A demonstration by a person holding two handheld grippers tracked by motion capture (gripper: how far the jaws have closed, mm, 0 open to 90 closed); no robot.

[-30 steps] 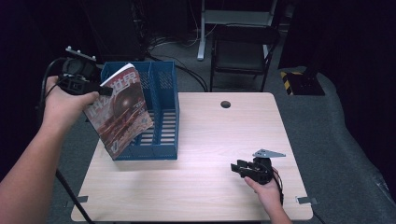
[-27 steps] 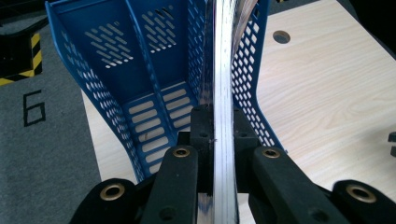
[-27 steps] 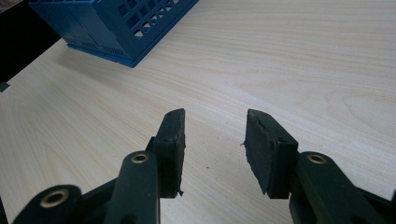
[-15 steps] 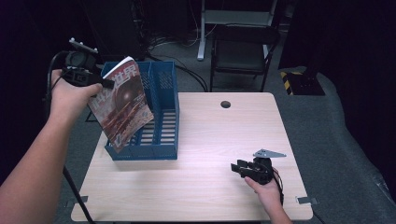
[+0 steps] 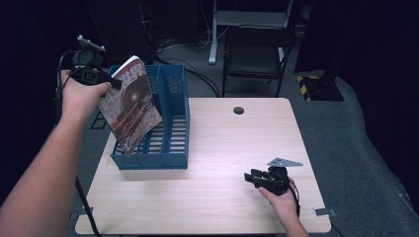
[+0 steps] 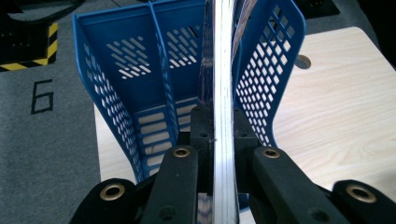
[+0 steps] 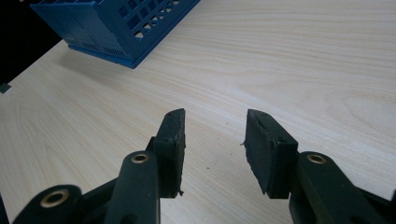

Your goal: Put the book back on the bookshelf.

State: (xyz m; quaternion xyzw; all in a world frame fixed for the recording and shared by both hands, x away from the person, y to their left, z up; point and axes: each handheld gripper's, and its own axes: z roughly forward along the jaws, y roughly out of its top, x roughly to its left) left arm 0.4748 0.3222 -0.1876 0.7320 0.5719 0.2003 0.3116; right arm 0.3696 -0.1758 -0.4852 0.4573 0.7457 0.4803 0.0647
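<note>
A magazine (image 5: pixel 131 103) with a dark red cover hangs tilted above the left part of a blue slotted file rack (image 5: pixel 168 118). My left gripper (image 5: pixel 114 83) is shut on its upper edge. In the left gripper view the magazine's spine edge (image 6: pixel 223 93) runs straight up between the jaws, over the blue rack (image 6: pixel 135 88) and its middle divider. My right gripper (image 5: pixel 252 178) rests low over the table near the front right, jaws open. In the right gripper view its fingers (image 7: pixel 170 140) stand apart with bare wood between them, and a corner of the rack (image 7: pixel 116 28) lies beyond.
The light wooden table (image 5: pixel 222 197) has a round cable hole (image 5: pixel 238 110) near its far edge. A dark folding chair (image 5: pixel 254 54) stands behind the table. Grey floor with a yellow-black striped marker (image 5: pixel 309 81) lies to the right.
My left gripper has lifted the magazine and carried it a little farther back over the rack. The right gripper has stayed in place.
</note>
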